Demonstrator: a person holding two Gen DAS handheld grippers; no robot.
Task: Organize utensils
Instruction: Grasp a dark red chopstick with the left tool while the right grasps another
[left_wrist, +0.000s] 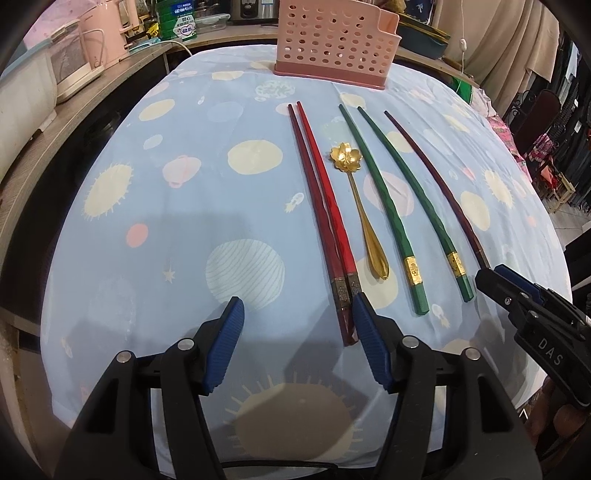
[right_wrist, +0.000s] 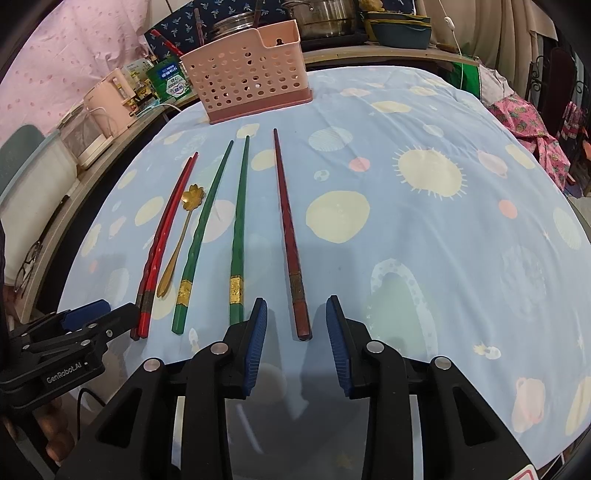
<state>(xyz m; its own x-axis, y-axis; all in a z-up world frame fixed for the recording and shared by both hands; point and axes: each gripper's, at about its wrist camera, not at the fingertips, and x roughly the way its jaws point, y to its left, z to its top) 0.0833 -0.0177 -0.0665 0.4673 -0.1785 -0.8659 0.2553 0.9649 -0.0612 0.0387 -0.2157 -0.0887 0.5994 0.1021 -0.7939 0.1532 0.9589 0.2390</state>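
left gripper (left_wrist: 297, 306) sits low in its frame, jaws apart, the red chopstick pair (left_wrist: 321, 221) just beside its right pad. right gripper (right_wrist: 297, 308) stands apart around the dark red chopstick (right_wrist: 290, 236), not pressing. pink holder (right_wrist: 245, 72) stands upper centre on the worktop (right_wrist: 424, 258).

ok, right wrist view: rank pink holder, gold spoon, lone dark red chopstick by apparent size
1. pink holder, bulkiest though farthest
2. lone dark red chopstick, longest but thin
3. gold spoon, smallest
The holder's distance makes first place versus the chopstick unsure.
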